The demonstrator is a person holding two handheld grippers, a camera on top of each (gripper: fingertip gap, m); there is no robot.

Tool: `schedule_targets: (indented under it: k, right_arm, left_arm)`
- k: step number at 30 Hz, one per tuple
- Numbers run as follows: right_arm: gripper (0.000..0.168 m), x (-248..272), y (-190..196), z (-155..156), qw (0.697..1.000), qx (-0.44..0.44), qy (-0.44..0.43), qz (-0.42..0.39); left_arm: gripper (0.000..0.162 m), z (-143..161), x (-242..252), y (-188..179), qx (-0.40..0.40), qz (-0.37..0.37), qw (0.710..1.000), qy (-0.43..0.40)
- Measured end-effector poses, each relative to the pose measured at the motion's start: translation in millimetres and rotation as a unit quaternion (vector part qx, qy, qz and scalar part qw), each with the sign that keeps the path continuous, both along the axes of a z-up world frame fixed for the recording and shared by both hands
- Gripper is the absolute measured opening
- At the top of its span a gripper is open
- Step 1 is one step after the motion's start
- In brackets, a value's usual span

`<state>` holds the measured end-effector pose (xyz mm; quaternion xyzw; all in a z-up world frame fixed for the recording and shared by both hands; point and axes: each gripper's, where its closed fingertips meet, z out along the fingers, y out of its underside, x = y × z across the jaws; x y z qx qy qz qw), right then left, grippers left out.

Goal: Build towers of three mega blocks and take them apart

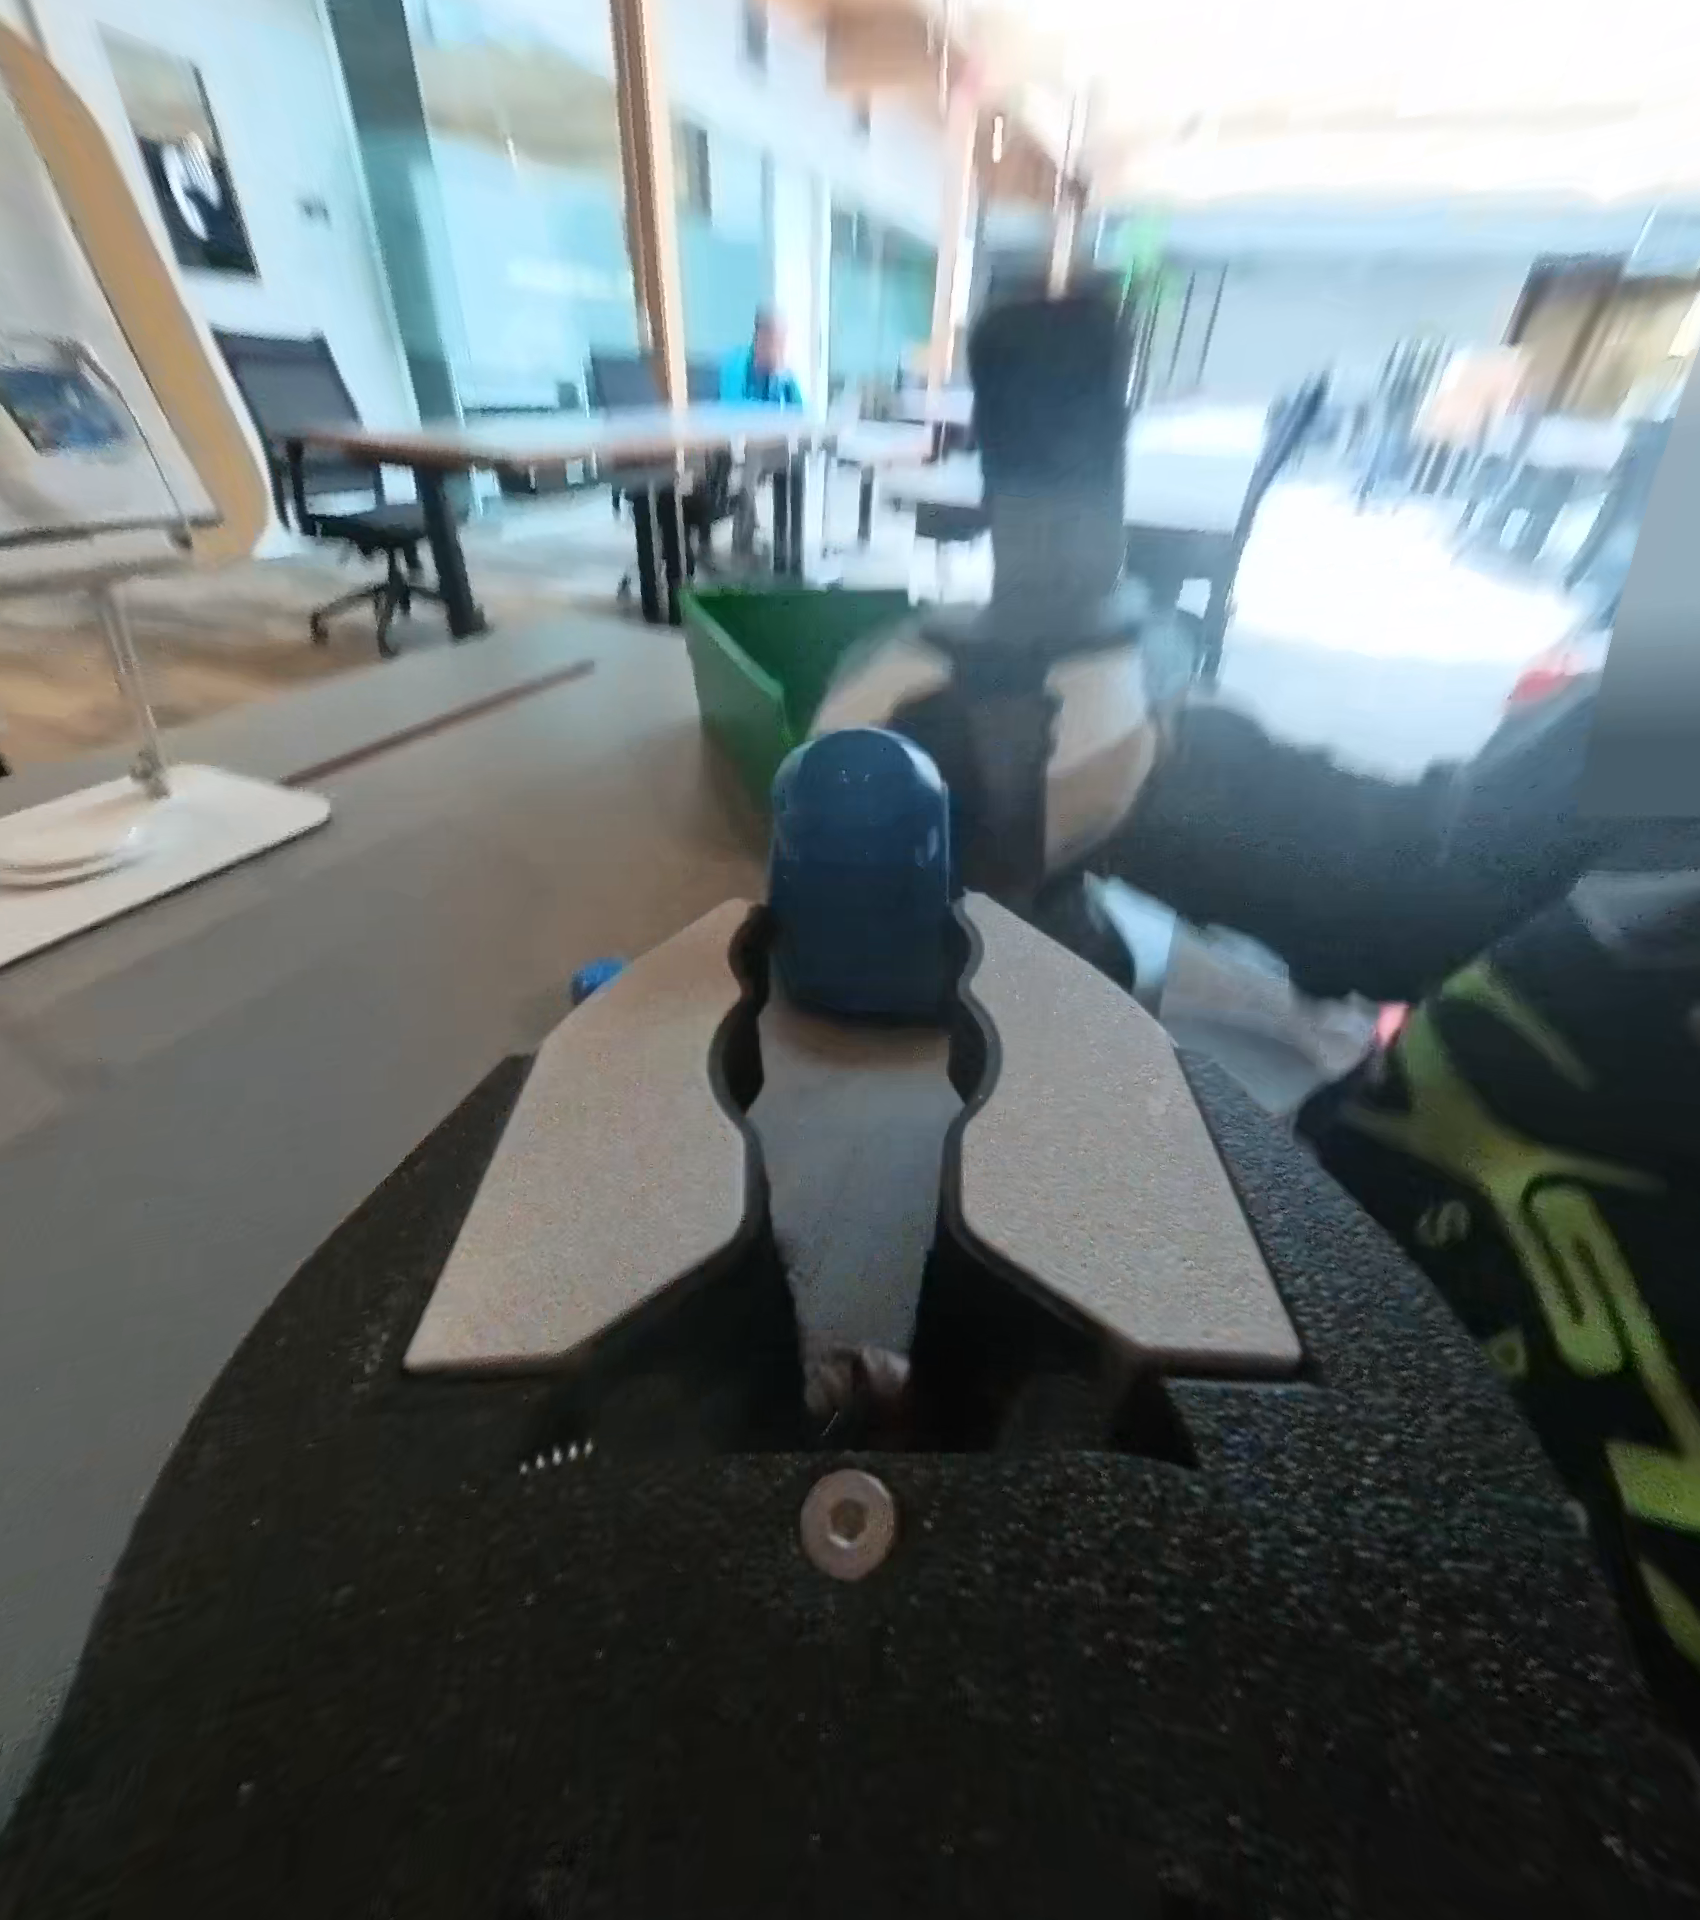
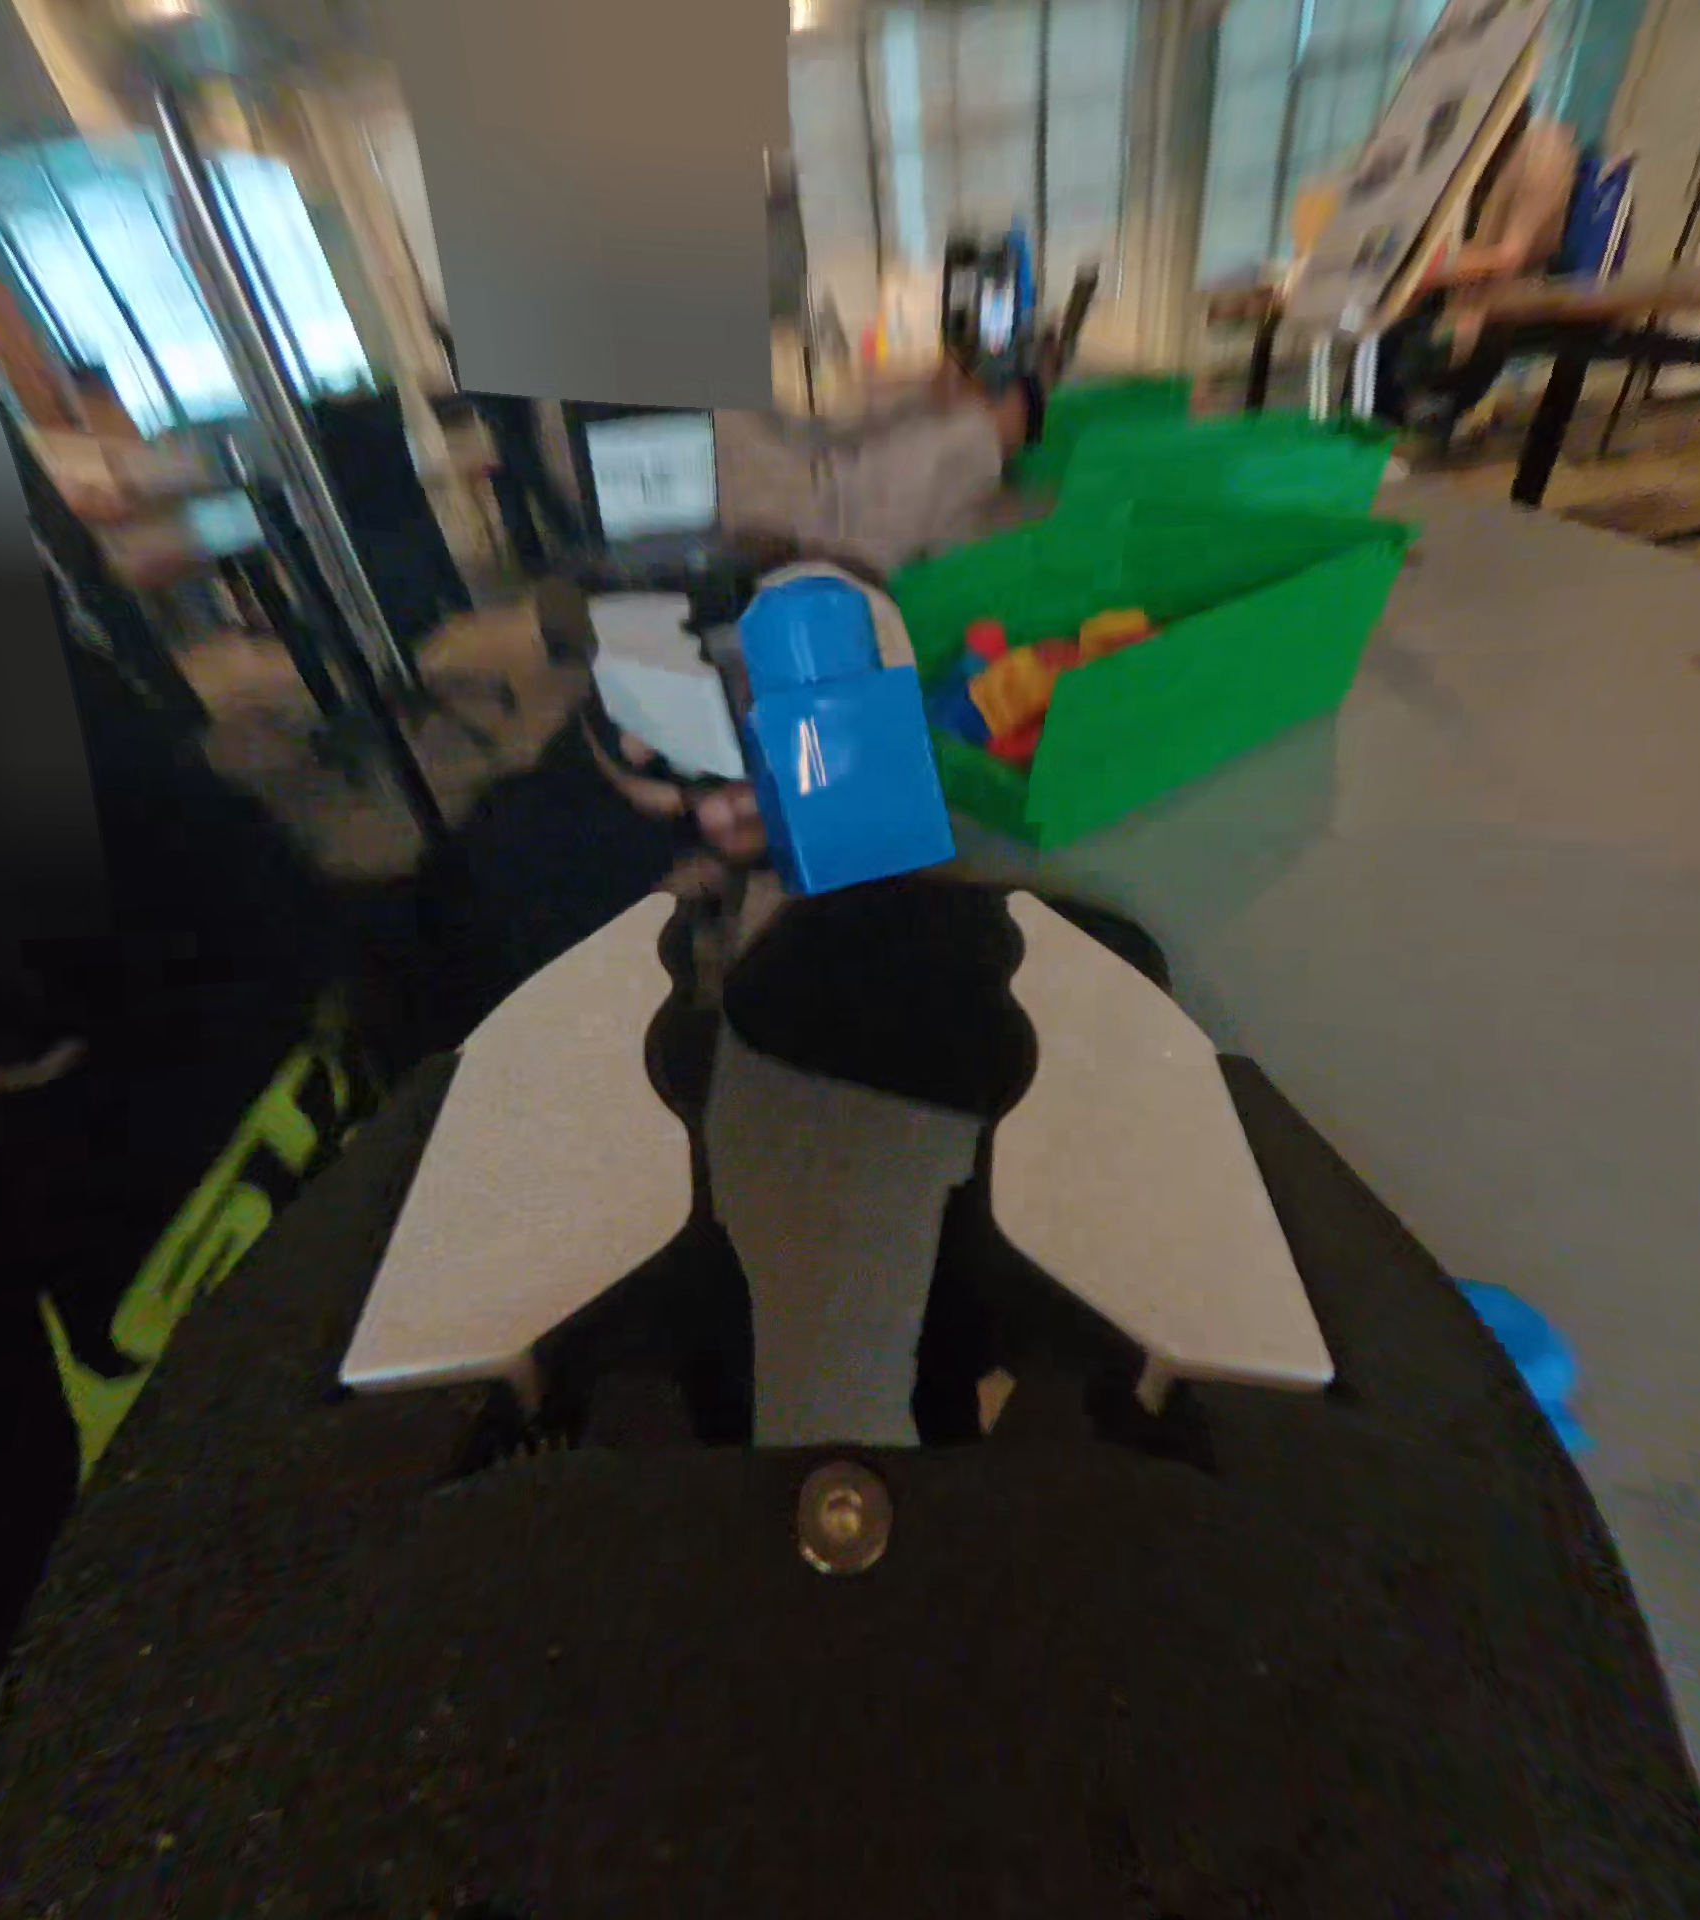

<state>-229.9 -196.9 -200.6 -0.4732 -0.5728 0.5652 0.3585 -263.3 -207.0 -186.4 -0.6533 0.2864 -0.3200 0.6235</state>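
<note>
1. A blue block [image 1: 861, 883] is clamped in the left gripper [image 1: 856, 935], raised off the table [image 1: 202, 1091].
2. The right gripper [image 2: 841, 935] is spread wide, holding nothing.
3. With only the block's base pinched, slipping or twisting is risked during pressing.

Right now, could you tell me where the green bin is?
Right wrist view: the green bin sits on the grey table, right of the blue block, holding loose blocks.

nothing readable – blurred print on the display stand [image 1: 46, 416] – green lettering on a black glove [image 1: 1594, 1299].
</note>
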Motion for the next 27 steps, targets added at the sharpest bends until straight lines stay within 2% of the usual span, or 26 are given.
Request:
schedule_targets:
  k: [1,4,7,12,15,16,20,24,27]
  right_arm:
    - [0.054,5.7,0.3,-0.7,0.998,0.045,-0.041,0.005]
    - [0.055,16.5,-1.8,3.1,0.972,0.171,-0.158,0.041]
    - [0.048,10.3,-6.3,16.3,0.938,0.267,-0.207,0.074]
    - [0.048,-3.2,-1.7,-0.5,0.871,0.362,-0.314,0.103]
    - [0.038,-5.4,-0.3,-14.1,0.849,0.379,-0.348,0.117]
    - [0.029,-5.2,-2.3,-16.4,0.846,0.382,-0.35,0.126]
    - [0.028,-9.7,6.8,-10.4,0.854,0.388,-0.332,0.102]
    - [0.028,-9.7,52.4,2.3,0.863,0.375,-0.335,0.04]
    - [0.028,-5.8,90.7,-2.1,0.868,0.344,-0.357,0.0]
  left_arm:
    - [0.032,-6.1,0.7,-2.1,-0.009,0.002,0.999,0.043]
    - [0.032,-22.0,8.0,-5.3,-0.034,-0.002,0.989,0.145]
    - [0.032,-36.5,15.8,-1.8,-0.048,-0.002,0.973,0.225]
    - [0.032,-40.7,26.4,4.9,-0.045,-0.012,0.961,0.272]
    - [0.032,-39.1,29.7,8.0,-0.039,-0.016,0.958,0.284]
    - [0.032,-39.3,29.1,9.9,-0.038,-0.016,0.956,0.289]
    - [0.033,-34.5,23.9,18.5,-0.03,-0.018,0.957,0.287]
    - [0.047,-6.7,-6.2,38.1,-0.002,0.042,0.968,0.246]
    - [0.055,4.5,-35.4,40.9,-0.003,0.069,0.976,0.206]
